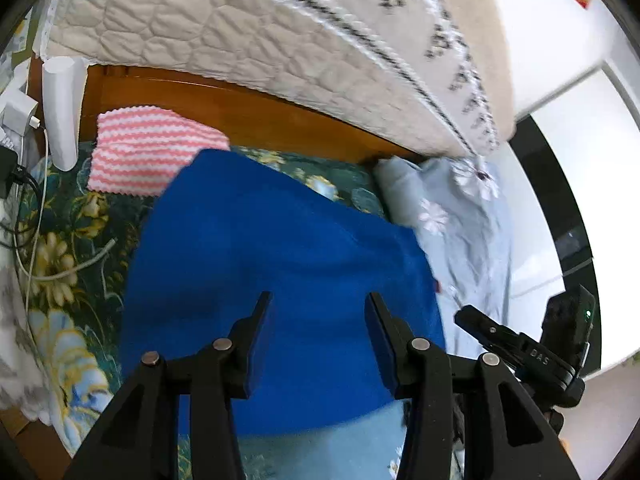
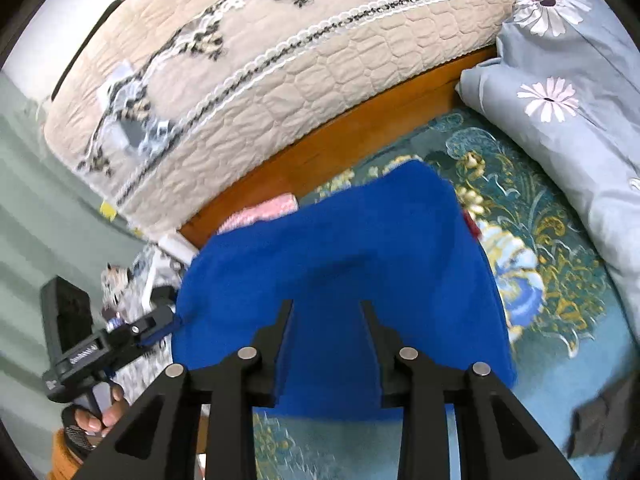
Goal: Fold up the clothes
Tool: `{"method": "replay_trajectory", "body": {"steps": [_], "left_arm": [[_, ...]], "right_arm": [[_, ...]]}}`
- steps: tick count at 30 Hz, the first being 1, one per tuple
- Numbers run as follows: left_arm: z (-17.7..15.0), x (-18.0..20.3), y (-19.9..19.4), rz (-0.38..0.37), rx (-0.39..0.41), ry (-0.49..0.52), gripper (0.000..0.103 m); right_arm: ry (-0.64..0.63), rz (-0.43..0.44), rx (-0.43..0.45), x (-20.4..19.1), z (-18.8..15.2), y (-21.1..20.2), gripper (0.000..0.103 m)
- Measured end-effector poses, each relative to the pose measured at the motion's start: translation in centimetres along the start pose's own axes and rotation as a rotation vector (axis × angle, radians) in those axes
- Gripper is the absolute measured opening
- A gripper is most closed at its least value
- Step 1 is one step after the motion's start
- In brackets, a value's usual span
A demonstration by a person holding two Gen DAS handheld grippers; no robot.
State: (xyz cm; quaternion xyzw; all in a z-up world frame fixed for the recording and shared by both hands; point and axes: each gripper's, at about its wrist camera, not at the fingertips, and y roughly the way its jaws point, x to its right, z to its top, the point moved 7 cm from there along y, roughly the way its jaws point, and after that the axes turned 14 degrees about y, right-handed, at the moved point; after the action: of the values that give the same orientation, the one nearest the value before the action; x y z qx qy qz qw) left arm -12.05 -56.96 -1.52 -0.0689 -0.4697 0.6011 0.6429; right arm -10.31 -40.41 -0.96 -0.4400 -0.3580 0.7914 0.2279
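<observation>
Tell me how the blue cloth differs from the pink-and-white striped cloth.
The blue cloth is one solid colour; the striped cloth has wavy pink and white bands. The blue one looks much larger and lies nearer the grippers; the striped one lies behind it by the wooden bed frame, partly overlapped. Both rest on the floral cover.

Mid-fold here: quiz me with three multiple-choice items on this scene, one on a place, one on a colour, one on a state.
1. Where does the pink-and-white striped cloth lie?
A. On the mattress
B. On the floral bedspread by the wooden frame, partly behind the blue cloth
C. On the pillow

2. What colour is the cloth in front of both hand-held grippers?
A. Blue
B. Green
C. Red

3. How does the left hand-held gripper stand?
A. Shut tight
B. Clamped on a cable
C. Fingers apart, blue cloth showing between them

Answers:
1 B: it sits on the bedspread under the frame.
2 A: blue in both views.
3 C: a clear gap shows between the fingers.
</observation>
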Motion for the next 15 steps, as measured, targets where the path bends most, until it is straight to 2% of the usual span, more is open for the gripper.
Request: {"method": "replay_trajectory", "body": {"steps": [5,11,13,15], "left_arm": [[-3.4,2.9,-0.5,-0.019,-0.015,0.03,0.047],[-8.1,4.8,0.6,-0.015,-0.072,0.027,0.047],[-9.5,4.9,0.9,-0.004,-0.09,0.02,0.05],[-10.9,5.0,1.1,0.009,-0.107,0.013,0.054]], "right_arm": [[0.038,-0.018,-0.045,1.4,-4.2,-0.2,0.034],[0.081,-0.074,-0.084,3.5,-8.5,0.5,0.034],[0.102,-0.092,-0.095,4.4,-9.6,0.8,0.035],[0.111,-0.108,-0.111,4.9,-10.6,1.2,0.04]]}}
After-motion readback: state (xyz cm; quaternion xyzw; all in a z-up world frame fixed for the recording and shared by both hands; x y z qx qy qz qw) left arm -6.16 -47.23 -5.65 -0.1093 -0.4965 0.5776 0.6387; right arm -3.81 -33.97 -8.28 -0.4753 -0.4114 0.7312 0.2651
